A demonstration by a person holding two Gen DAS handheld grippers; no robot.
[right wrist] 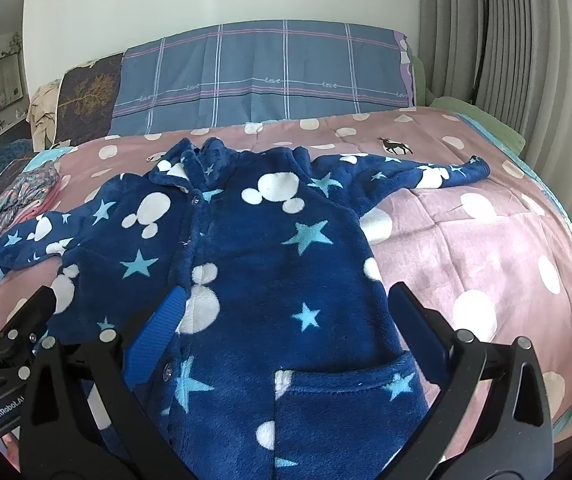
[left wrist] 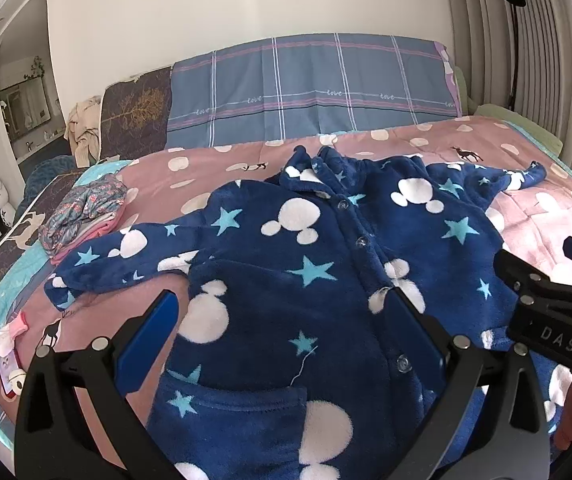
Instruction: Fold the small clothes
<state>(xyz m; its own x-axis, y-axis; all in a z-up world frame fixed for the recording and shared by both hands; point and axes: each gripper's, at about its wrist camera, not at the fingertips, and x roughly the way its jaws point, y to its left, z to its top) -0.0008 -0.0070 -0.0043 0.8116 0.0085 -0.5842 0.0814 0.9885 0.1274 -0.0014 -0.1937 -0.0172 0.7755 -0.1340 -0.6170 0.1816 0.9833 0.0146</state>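
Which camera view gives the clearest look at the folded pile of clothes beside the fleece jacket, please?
The left wrist view: the folded pile lies well inside the frame beside the fleece jacket sleeve, its floral and pink layers visible. The right wrist view shows it only smaller, near the left edge.

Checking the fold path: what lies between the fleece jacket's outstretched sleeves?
Only the jacket's own buttoned body lies between the sleeves; the right wrist view shows nothing resting on it. Both open grippers, left and right, hover above its lower half.
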